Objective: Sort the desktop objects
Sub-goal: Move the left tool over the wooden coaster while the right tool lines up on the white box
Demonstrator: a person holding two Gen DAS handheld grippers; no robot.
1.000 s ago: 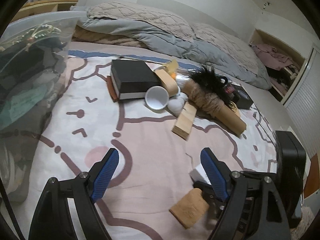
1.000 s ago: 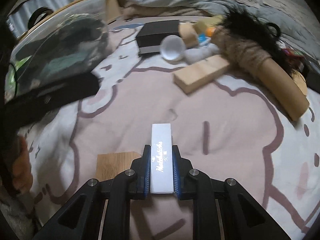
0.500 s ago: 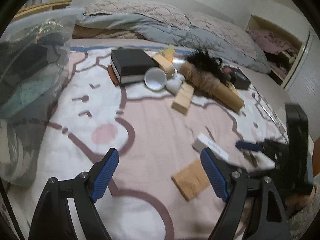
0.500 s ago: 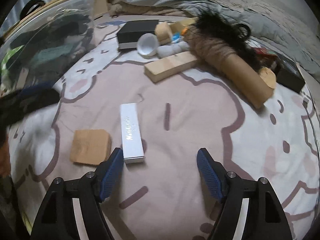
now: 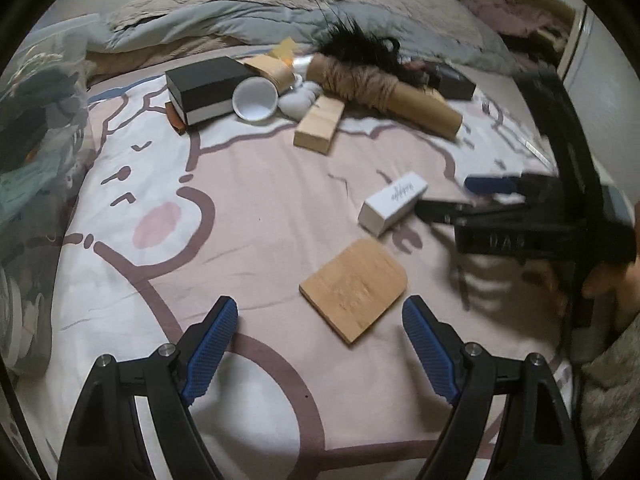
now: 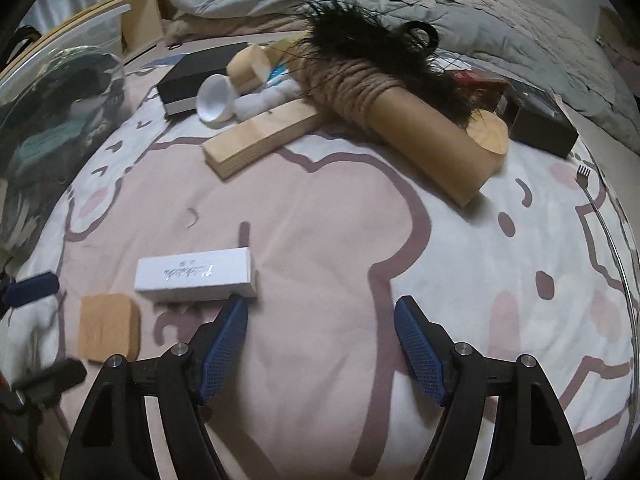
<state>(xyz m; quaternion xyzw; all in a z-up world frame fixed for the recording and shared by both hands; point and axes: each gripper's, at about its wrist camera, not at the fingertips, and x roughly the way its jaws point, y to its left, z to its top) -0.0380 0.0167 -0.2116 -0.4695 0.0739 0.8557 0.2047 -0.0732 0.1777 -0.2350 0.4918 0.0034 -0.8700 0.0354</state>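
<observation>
A white box (image 6: 195,275) lies flat on the bed cover just left of my right gripper (image 6: 320,344), which is open and empty; the box also shows in the left wrist view (image 5: 393,203). A thin wooden tile (image 5: 354,288) lies beside it, also seen in the right wrist view (image 6: 109,326). My left gripper (image 5: 320,344) is open and empty, near the tile. At the back lie a wooden block (image 5: 319,127), a rope-wound cardboard tube (image 6: 416,136), a white cup (image 5: 256,101), a black box (image 5: 208,88) and black feathers (image 6: 372,44).
A clear plastic bin (image 5: 28,128) with clothes stands at the left. Grey quilts (image 5: 248,12) are heaped at the back. A small dark box (image 6: 542,128) and a thin metal fork (image 6: 600,216) lie at the right. The right gripper appears at the right of the left wrist view (image 5: 472,196).
My right gripper opened and let go of the white box, then drew back to the right. The left gripper swung right, bringing the tile and box into the middle of its view.
</observation>
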